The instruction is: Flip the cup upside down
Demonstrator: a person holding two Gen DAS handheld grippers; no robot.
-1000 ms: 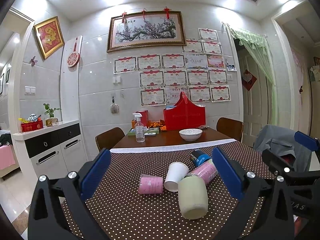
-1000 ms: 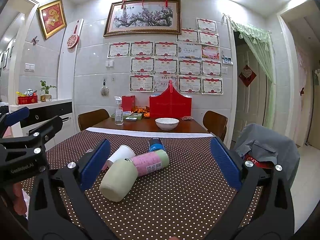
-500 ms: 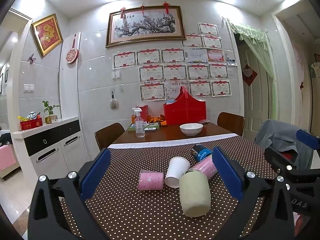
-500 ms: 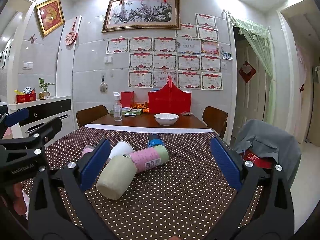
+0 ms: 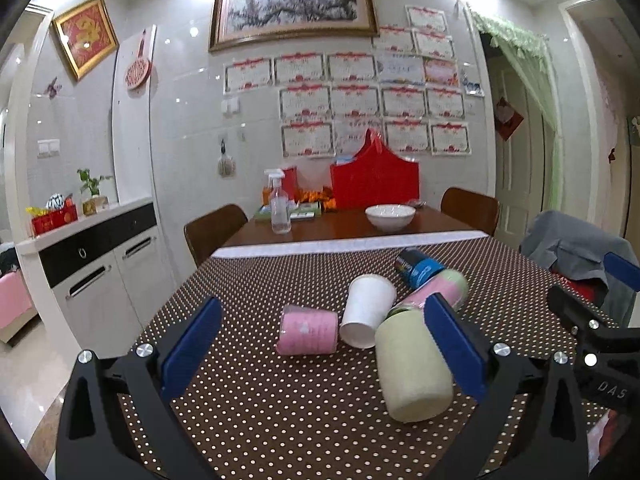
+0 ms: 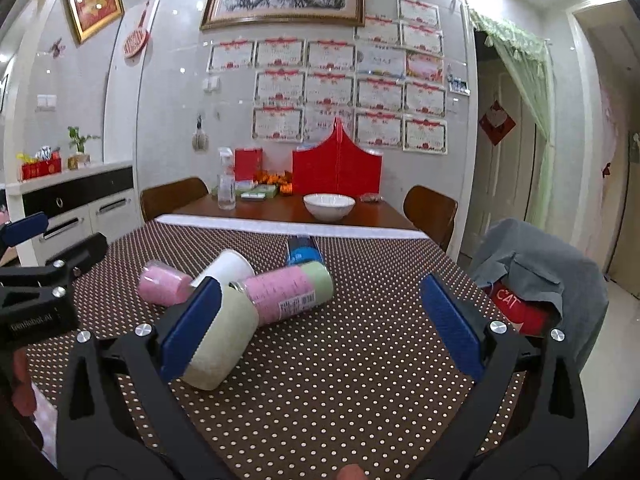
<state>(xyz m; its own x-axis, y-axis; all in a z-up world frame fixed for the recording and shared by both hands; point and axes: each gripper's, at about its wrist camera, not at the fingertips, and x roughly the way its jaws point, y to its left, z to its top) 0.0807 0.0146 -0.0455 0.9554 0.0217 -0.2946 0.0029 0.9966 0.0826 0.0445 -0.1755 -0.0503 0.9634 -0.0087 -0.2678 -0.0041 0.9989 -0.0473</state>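
Several cups lie on their sides on the dotted brown tablecloth [image 5: 280, 420]. A pale green cup [image 5: 412, 368] is nearest, with a pink cup [image 5: 307, 330], a white paper cup [image 5: 366, 310], a pink-and-green bottle [image 5: 440, 290] and a blue can [image 5: 418, 269] behind. My left gripper [image 5: 324, 350] is open, hovering before the pink cup. My right gripper [image 6: 320, 330] is open; its left finger [image 6: 192, 330] is beside the pale green cup [image 6: 220, 344]. The pink cup [image 6: 164, 286], white cup [image 6: 224, 268] and bottle [image 6: 288, 290] show too.
A white bowl [image 5: 390, 216], a spray bottle [image 5: 279, 208] and a red box [image 5: 374, 182] stand on the bare wood at the table's far end. Chairs stand at both sides. A grey jacket [image 6: 540, 268] hangs on a chair at right. A white cabinet [image 5: 92, 256] is left.
Both grippers have moved forward and a little down toward the cups; the cups look larger and nearer. The cups have not moved. Both stay open.
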